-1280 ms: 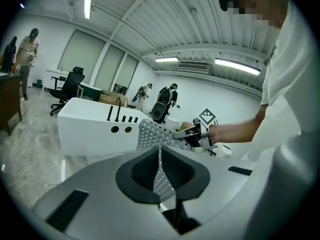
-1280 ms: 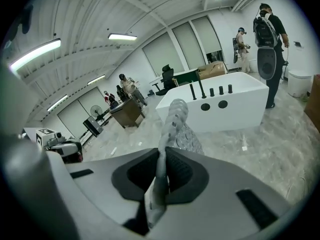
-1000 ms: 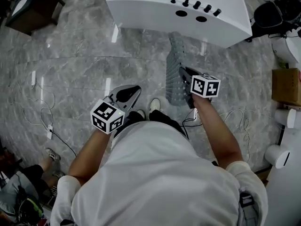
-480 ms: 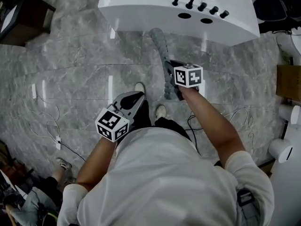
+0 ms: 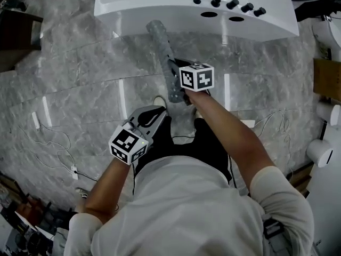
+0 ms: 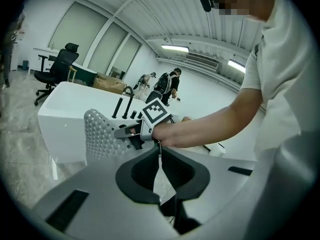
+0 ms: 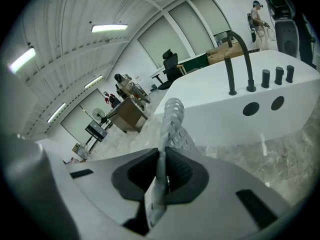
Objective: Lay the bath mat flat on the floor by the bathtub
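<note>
while the head view looks down on a grey marble floor point(image 5: 80, 89), the right gripper point(image 5: 176, 78) reaches toward the white tub point(image 5: 160, 4) and pinches the grey mat point(image 5: 162, 47). the mat shows edge-on as a narrow strip, running from just before the tub's wall back to the jaws. the left gripper point(image 5: 153, 115) sits lower, near the person's waist, apart from the mat. in the left gripper view, that gripper point(image 6: 160, 166) has its jaws pressed together with nothing between them. beyond them the right gripper point(image 6: 131, 132) holds the mat point(image 6: 100, 134) by one edge. the mat's dotted face is turned this way, with the tub point(image 6: 60, 114) behind it. in the right gripper view, the gripper point(image 7: 161, 176) has its jaws clamped on the mat point(image 7: 172, 119). the mat rises between the pads as a thin bumpy fold and stands up in front of the tub point(image 7: 280, 119), left of the black tap point(image 7: 235, 59).
</note>
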A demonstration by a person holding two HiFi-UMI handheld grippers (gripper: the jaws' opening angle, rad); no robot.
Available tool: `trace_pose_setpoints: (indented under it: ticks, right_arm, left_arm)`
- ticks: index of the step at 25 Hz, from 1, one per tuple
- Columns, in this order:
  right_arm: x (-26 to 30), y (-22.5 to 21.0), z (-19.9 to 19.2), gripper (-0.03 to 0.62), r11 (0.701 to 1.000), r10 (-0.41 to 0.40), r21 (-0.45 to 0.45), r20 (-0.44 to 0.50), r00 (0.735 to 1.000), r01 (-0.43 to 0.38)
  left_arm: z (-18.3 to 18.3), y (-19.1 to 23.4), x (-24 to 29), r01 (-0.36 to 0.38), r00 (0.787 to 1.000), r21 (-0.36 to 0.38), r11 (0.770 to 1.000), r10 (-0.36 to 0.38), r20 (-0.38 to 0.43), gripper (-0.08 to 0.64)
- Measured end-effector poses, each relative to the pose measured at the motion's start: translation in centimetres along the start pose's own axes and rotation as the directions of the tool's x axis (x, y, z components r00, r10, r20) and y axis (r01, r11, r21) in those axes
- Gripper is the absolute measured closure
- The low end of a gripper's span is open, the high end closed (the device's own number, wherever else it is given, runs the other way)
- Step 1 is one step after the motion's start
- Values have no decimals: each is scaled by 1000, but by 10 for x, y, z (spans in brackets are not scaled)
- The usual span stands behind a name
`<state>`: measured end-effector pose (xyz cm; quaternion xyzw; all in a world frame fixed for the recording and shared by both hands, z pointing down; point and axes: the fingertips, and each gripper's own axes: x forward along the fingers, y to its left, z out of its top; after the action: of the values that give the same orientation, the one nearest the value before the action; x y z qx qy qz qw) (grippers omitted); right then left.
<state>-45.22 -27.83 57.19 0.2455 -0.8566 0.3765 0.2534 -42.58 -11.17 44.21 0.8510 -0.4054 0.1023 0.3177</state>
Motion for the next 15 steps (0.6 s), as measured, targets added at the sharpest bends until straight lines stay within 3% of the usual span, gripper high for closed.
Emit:
trace_pose_setpoints:
  ticks: [6,10,15]
  right_arm:
    - [41,-86,10,546,997,-10,79,52,999,6]
    - [75,-173,-9,546,995,-46,85,32,998,43]
    - [76,-304,-27,545,991,-123,61,-5,992,123]
  left_arm:
    - [-23,17,50,-18,999,-35,999,17,-41,529]
    - [-45,29,98,-43,996,-63,997,37,-84,529]
    - [-43,24,190,-19,997,-91,996,11,-82,529]
